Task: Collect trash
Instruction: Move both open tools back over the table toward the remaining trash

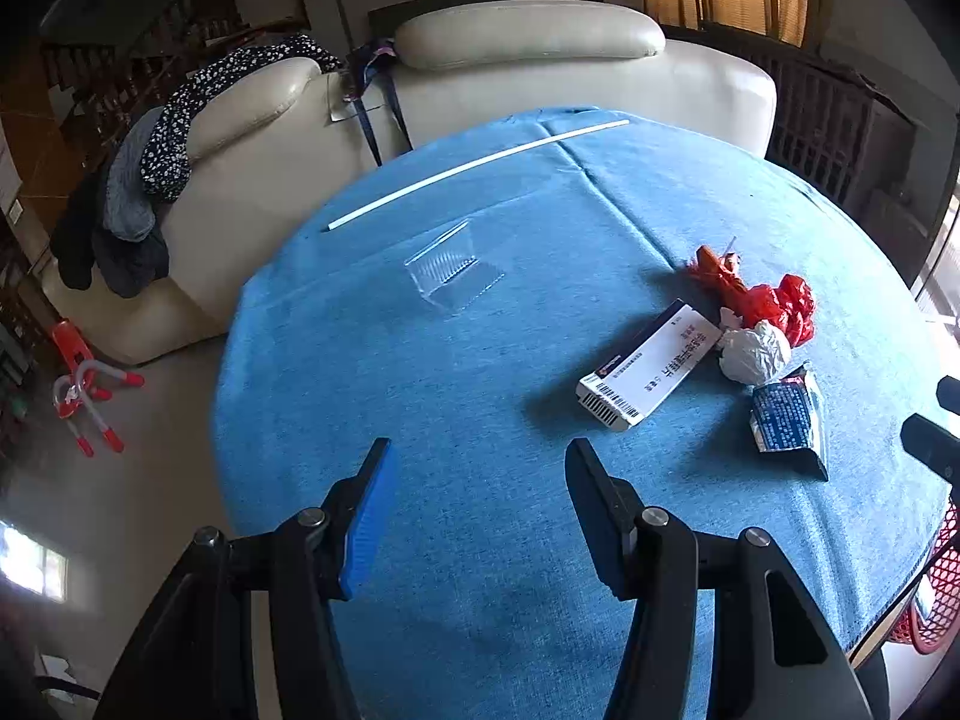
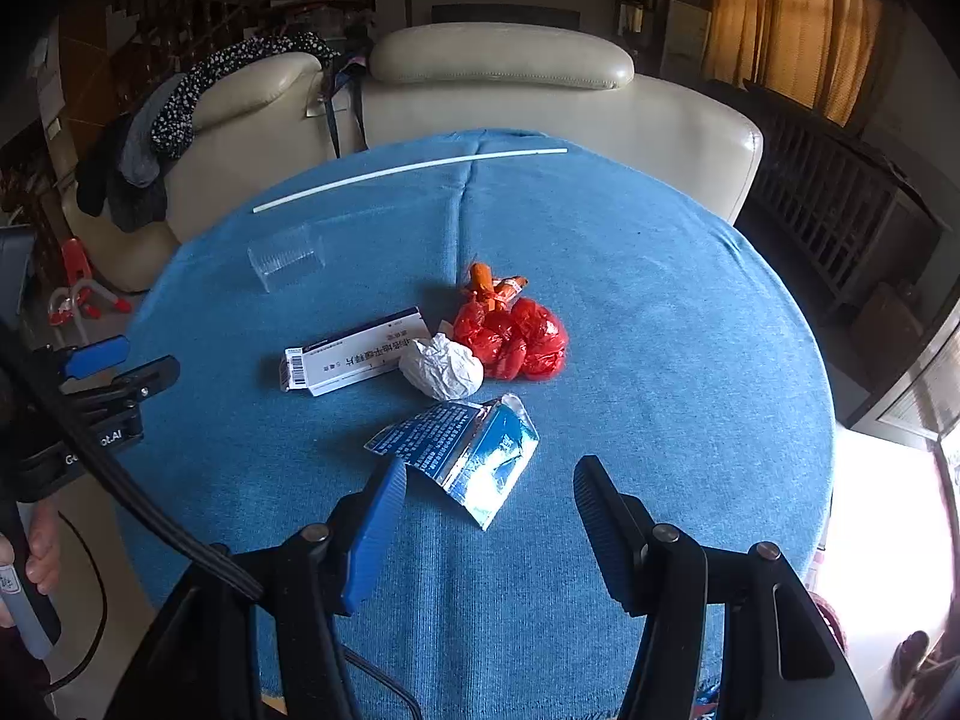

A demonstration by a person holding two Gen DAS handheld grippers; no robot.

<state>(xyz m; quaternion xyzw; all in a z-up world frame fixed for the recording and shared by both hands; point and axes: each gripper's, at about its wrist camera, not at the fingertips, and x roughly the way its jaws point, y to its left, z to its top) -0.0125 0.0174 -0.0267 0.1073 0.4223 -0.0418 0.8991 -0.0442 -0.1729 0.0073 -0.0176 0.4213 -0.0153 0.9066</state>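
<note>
Trash lies on a round table with a blue cloth [image 2: 660, 312]: a white medicine box [image 2: 354, 351] [image 1: 651, 375], a crumpled white paper ball [image 2: 443, 367] [image 1: 755, 351], a red plastic bag [image 2: 516, 336] [image 1: 774, 300], an orange wrapper [image 2: 492, 285], a torn blue foil packet [image 2: 474, 456] [image 1: 786, 423], a clear plastic tray [image 2: 287, 258] [image 1: 453, 270] and a long white straw [image 2: 408, 171] [image 1: 474, 165]. My right gripper [image 2: 489, 489] is open over the foil packet's near end. My left gripper [image 1: 477, 480] is open and empty over bare cloth, also visible in the right wrist view [image 2: 120, 363].
A cream leather sofa [image 1: 540, 72] stands behind the table with dark clothes [image 1: 156, 168] draped over its left arm. A red mesh basket [image 1: 939, 594] sits at the table's right edge. A red and white toy [image 1: 84, 390] lies on the floor at left.
</note>
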